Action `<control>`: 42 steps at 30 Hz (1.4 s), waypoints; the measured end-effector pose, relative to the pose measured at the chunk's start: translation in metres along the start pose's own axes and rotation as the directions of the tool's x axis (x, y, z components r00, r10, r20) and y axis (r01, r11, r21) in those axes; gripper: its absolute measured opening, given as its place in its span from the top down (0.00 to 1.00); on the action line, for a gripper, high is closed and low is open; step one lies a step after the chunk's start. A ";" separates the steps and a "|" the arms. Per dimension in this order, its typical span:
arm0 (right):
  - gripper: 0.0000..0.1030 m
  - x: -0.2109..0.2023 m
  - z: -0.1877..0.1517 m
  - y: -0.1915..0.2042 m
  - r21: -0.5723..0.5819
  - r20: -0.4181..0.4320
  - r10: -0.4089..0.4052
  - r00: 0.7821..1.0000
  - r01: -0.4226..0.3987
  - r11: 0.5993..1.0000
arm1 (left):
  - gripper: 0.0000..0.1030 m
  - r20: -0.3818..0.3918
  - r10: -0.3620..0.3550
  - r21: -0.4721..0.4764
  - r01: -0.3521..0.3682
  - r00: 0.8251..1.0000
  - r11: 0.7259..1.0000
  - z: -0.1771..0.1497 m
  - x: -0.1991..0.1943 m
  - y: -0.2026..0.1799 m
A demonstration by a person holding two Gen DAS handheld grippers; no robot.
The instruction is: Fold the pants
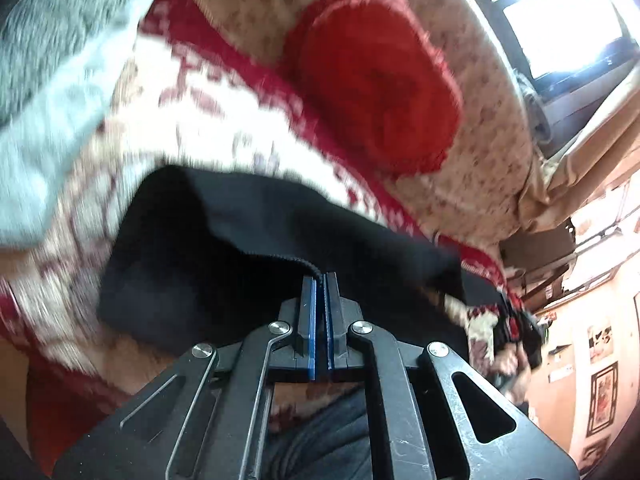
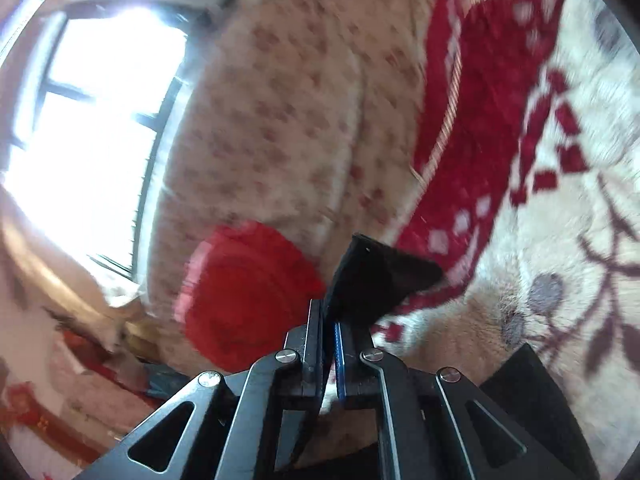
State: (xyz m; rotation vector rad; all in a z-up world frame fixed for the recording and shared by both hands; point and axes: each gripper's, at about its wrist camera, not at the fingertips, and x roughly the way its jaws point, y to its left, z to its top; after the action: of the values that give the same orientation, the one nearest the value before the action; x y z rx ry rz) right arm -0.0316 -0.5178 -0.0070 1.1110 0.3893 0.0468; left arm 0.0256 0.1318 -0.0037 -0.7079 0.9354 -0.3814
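With the left gripper (image 1: 319, 280) and right gripper (image 2: 329, 312) each clamped on an edge of the black fabric pants (image 1: 240, 240), lifted above the red-and-cream patterned rug (image 1: 192, 120) toward twelve o'clock, such thin pinches could slip under uneven pulling.

Bright window (image 2: 92, 128), floral sofa (image 2: 280, 120), red-white carpet (image 2: 560, 200).

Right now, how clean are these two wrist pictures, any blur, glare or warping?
Left wrist view: the rug smears with motion blur, the window blows out white, and the gripper on the black pants stays sharp. Right wrist view: the window glares harder, the rug and red cushion are blurred, and the fisheye bends straight edges.
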 end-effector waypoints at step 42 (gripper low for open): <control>0.95 0.003 -0.025 -0.055 0.231 -0.133 -0.189 0.973 0.215 0.949 | 0.48 -0.318 -0.244 -0.356 0.123 0.916 0.926 -0.048 0.077 0.000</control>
State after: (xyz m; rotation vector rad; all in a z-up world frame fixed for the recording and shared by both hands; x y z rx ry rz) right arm -0.0459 -0.5207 -0.0657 1.3090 0.6183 -0.1257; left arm 0.0276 0.0685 -0.0688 -1.0633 1.3013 -0.5419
